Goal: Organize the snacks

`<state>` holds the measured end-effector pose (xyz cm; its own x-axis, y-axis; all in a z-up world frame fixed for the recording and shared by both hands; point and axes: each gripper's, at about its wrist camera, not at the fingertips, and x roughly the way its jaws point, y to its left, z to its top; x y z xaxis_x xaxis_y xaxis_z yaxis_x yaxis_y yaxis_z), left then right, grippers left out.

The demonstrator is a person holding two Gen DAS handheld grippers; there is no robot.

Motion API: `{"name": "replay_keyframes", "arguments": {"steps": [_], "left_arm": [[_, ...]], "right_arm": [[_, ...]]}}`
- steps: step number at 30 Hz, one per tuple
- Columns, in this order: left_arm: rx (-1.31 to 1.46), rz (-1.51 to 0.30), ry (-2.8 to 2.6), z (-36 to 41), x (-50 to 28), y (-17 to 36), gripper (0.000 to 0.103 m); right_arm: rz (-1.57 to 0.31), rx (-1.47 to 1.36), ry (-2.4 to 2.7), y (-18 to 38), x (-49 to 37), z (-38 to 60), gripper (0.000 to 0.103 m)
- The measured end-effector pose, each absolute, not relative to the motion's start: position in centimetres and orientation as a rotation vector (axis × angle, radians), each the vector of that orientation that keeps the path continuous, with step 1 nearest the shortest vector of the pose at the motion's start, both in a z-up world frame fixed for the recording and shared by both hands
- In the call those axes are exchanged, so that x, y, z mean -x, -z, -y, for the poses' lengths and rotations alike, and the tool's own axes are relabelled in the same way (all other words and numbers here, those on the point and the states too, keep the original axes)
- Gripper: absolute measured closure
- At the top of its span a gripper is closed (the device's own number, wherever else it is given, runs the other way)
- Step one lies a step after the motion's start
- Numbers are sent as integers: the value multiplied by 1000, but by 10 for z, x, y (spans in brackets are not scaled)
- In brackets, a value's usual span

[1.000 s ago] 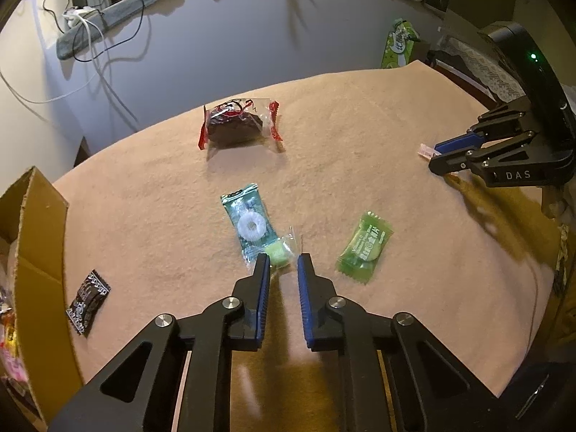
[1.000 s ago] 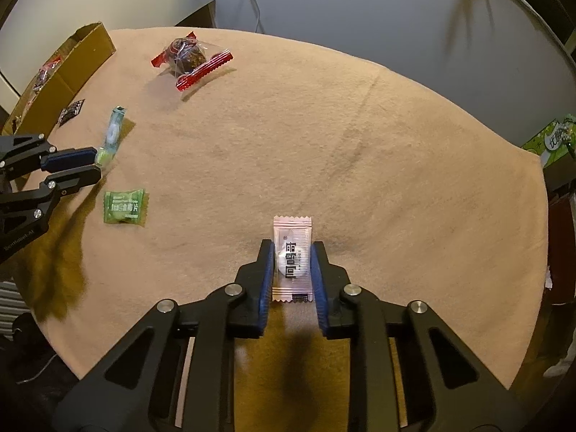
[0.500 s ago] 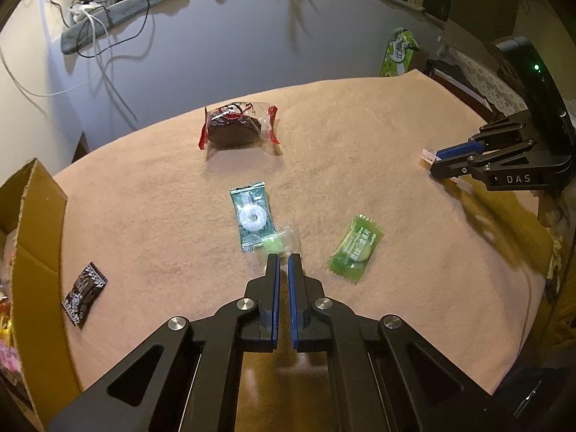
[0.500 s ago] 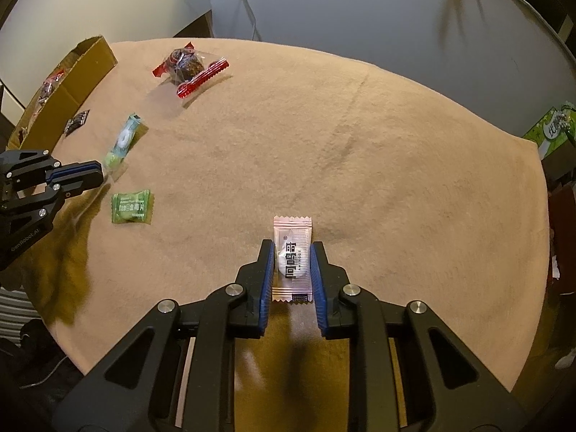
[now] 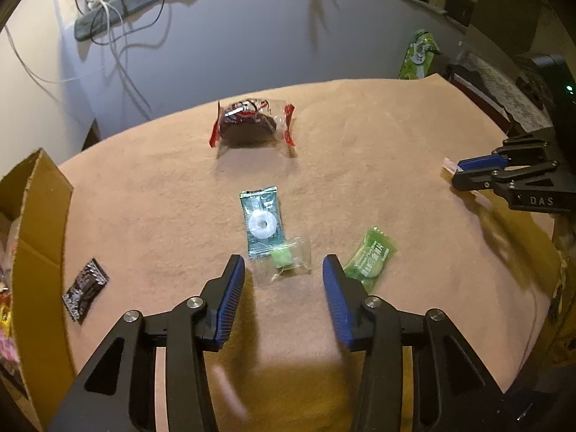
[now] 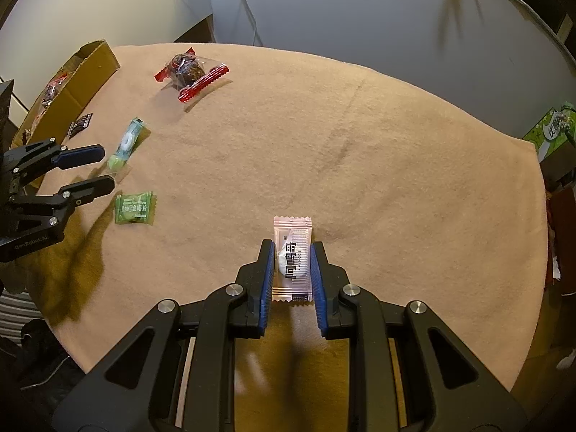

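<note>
The right gripper [image 6: 291, 270] is gripping a pale pink plastic candy sachet with black letters [image 6: 292, 257] between its blue pads, above the beige felt tablecloth [image 6: 324, 136]. The left gripper [image 5: 283, 270] is opening its jaws over a small clear wrapper with a light green candy [image 5: 284, 261]; the pads are not touching it. This wrapper is overlapping the near end of a teal packet with a white ring candy [image 5: 262, 221]. A bright green candy packet [image 5: 370, 257] is lying just beside the right-hand finger. A brown cardboard box [image 5: 32, 216] is standing at the left edge.
</note>
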<state>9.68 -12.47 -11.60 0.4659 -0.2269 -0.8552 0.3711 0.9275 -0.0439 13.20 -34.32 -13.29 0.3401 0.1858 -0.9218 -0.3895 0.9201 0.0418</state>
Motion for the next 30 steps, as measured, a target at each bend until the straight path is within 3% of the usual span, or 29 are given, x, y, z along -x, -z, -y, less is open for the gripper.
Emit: {"name": "replay_keyframes", "arguments": {"steps": [6,8,11,30], "left_arm": [[-121,-1044,342,127,-103,122,61],[-118,-1040,340,128,-104,121,72],[-113,-1038,335,125,-104,121,77],[-92,-950,332,97,-84,87,78]], "right_arm": [[-1171,194,-375,137,-133,342,82],[-1170,195,-374,137,-133,342,82],[-1169,196,-370,138,-132,342,82],[-1111,215,-406,106,-125,310,82]]}}
